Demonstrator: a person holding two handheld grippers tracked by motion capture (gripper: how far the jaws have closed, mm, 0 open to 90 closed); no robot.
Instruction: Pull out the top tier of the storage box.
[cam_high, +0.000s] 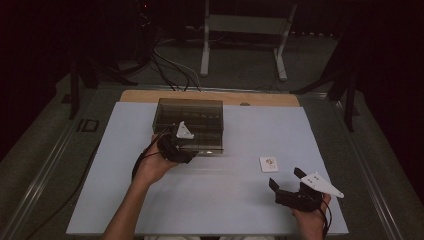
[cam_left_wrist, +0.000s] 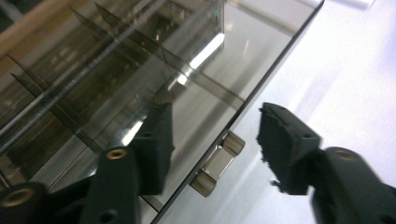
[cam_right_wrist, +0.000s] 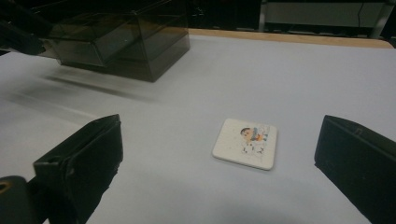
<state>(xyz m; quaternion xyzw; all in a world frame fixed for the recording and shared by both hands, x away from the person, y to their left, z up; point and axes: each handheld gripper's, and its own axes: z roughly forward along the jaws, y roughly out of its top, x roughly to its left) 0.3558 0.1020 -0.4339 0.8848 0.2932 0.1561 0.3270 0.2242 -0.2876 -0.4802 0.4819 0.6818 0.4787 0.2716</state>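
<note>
A: At the centre of the high view, a little left, the left gripper (cam_high: 186, 152) sits at the near edge of the box (cam_high: 192, 122). How do its jaws stand?

B: Parted. In the left gripper view one jaw lies over the smoky lid and the other hangs off the box's side above the mat (cam_left_wrist: 336, 60), with the metal latch (cam_left_wrist: 217, 163) between them. Neither pad presses on anything that I can see.

A: So the latch lies straight ahead of that gripper?

B: Yes, low in the middle of its frame, its long axis running along the box edge. The left hand is plainly the nearer one.

A: And the right gripper (cam_high: 290, 187)?

B: Lower right of the high view, well apart from the box, jaws spread wide. The card (cam_right_wrist: 245, 143) lies flat on the mat between them and just ahead, untouched.

A: Which goes first?

B: My guess is the latch, since those jaws already straddle it.
</note>
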